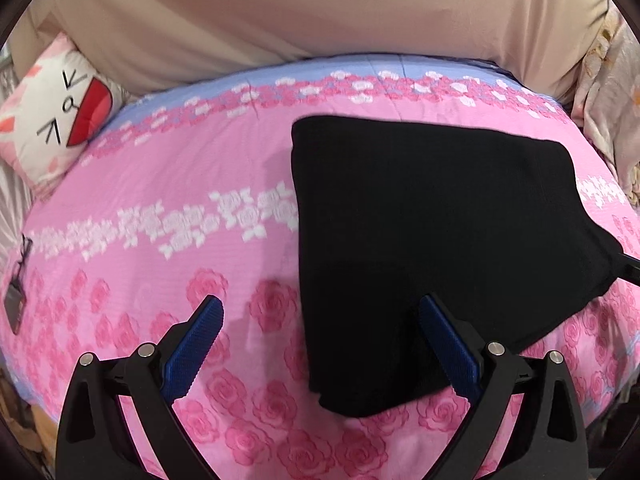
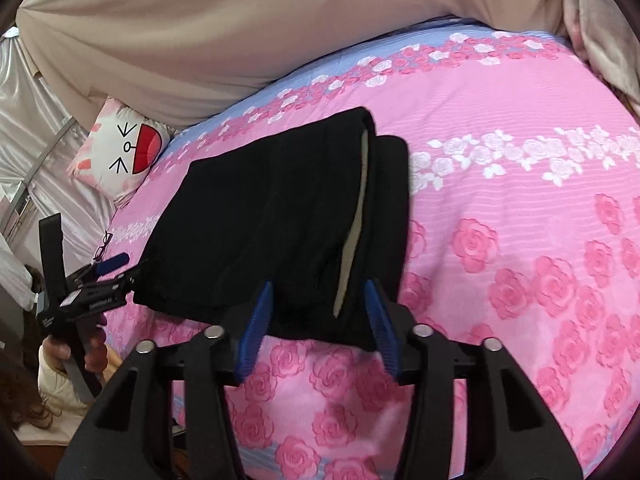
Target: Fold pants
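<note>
The black pants [image 1: 432,240] lie folded in a flat stack on the pink rose bedspread [image 1: 160,184]. In the right wrist view the pants [image 2: 280,216] show layered edges with a pale lining strip. My left gripper [image 1: 320,312] is open, hovering over the stack's near left corner, holding nothing. It also shows in the right wrist view [image 2: 108,268] at the stack's left end. My right gripper [image 2: 320,296] is open, its blue fingers [image 2: 256,328] straddling the near edge of the stack without pinching it.
A cartoon-face pillow [image 1: 56,120] sits at the bed's far left. Beige curtain fabric [image 1: 320,12] hangs behind the bed. Glasses [image 2: 103,245] lie near the left bed edge. A patterned quilt [image 1: 608,112] is bunched at the far right.
</note>
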Demonstrator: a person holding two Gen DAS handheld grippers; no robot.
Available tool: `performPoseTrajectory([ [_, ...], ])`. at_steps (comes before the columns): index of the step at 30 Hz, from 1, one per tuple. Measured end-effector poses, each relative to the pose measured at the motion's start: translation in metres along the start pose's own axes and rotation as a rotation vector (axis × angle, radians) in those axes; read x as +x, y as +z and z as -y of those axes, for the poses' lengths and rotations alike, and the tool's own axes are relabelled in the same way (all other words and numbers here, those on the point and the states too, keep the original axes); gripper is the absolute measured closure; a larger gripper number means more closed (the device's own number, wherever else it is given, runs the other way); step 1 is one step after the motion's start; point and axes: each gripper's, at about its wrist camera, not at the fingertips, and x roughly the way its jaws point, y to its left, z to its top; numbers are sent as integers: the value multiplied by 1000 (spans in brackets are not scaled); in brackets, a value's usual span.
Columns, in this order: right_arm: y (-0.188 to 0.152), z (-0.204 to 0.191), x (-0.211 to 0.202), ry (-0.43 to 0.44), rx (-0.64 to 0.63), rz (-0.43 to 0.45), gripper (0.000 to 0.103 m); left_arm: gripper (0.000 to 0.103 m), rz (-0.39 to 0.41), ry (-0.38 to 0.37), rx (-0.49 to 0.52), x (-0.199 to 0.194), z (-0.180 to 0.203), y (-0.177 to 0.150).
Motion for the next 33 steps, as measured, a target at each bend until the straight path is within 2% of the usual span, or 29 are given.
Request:
performPoseTrajectory([
  [3, -1, -9, 10, -51, -56, -17, 71, 6, -18, -1, -11, 1, 2, -3],
  [4, -2, -10, 6, -53, -60, -15, 81, 6, -13, -1, -10, -1, 2, -4],
  [8, -9, -5, -21, -64, -53, 9, 87, 6, 20, -3, -16, -12, -5, -5],
  [9, -11, 0, -14, -70, -58, -14, 85, 5, 20, -11, -22, -9, -6, -5],
  [11, -15, 7, 1, -55, -45, -47, 74, 5, -22, -26, -33, 6, -7, -5],
  [12, -14, 6, -3, -47, -31, -34, 72, 5, -49, -39, -36, 11, -7, -4],
  [13, -12, 4, -8, -49, -29, -25, 64, 5, -54, -48, -44, 10, -9, -4],
  [14, -9, 0, -21, -71, -36, 10, 47, 5, -50, -69, -60, 7, -13, -3],
  [15, -7, -2, -31, -95, -40, 44, 35, 5, -43, -96, -75, 3, -18, -2],
  [16, -4, -2, -40, -111, -40, 75, 16, 5, -39, -134, -104, 0, -25, -1],
  [17, -1, 0, -50, -106, -30, 105, 13, 5, -44, -172, -136, 0, -32, 1],
  [19, 6, 9, -54, -58, 1, 99, 13, 5, -82, -270, -207, 8, -45, 6],
  [21, 11, 25, -45, 12, 71, 58, 13, 5, -136, -365, -253, 20, -53, 9],
  [24, 13, 44, -21, 36, 142, -34, 13, 5, -253, -493, -315, 45, -59, 11],
  [29, 9, 54, 9, 194, 253, -122, 13, 6, -314, -573, -320, 56, -54, 15],
  [33, 11, 46, 25, 244, 256, -142, 13, 6, -327, -573, -291, 62, -41, 22],
])
